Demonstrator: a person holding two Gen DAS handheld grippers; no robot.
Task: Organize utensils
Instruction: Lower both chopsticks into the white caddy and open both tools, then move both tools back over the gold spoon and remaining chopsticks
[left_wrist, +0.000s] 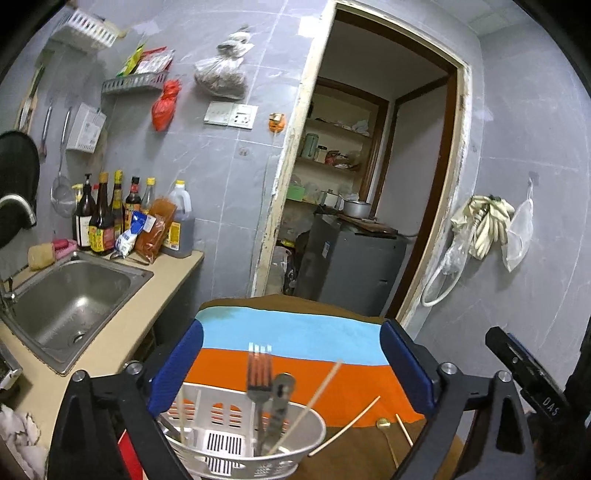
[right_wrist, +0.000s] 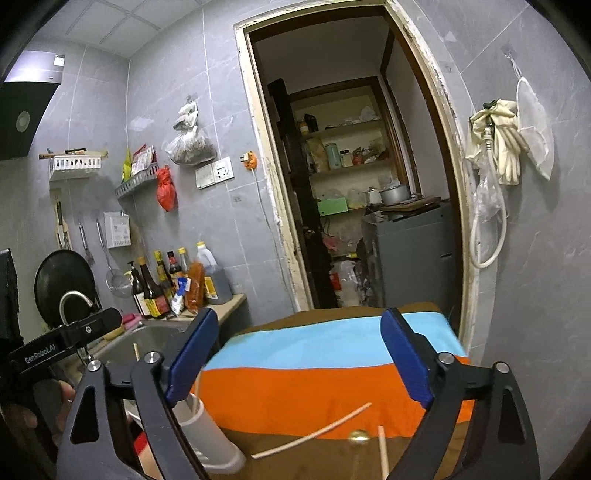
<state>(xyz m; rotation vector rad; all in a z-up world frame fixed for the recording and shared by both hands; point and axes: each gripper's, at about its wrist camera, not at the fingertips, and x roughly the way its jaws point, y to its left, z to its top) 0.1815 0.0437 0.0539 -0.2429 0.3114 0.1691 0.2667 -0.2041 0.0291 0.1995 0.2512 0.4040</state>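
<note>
A white slotted basket (left_wrist: 243, 443) stands at the near edge of a table covered with a blue, orange and brown striped cloth (left_wrist: 332, 376). In it stand a fork (left_wrist: 258, 373), a metal handle (left_wrist: 280, 398) and a leaning chopstick (left_wrist: 321, 391). Loose on the cloth lie two chopsticks (left_wrist: 345, 430) (left_wrist: 403, 430) and a gold-tipped utensil (left_wrist: 383, 422). My left gripper (left_wrist: 291, 326) is open above the basket, nothing between its pads. My right gripper (right_wrist: 299, 317) is open over the cloth (right_wrist: 314, 387), with the basket (right_wrist: 207, 432) at its left finger and the loose chopsticks (right_wrist: 314, 430) (right_wrist: 382, 450) below.
A steel sink (left_wrist: 70, 295) with a faucet sits in the counter to the left, sauce bottles (left_wrist: 110, 214) behind it. A doorway ahead opens on a grey fridge (left_wrist: 351, 266) and shelves. Gloves (left_wrist: 484, 221) and a hose hang on the right wall.
</note>
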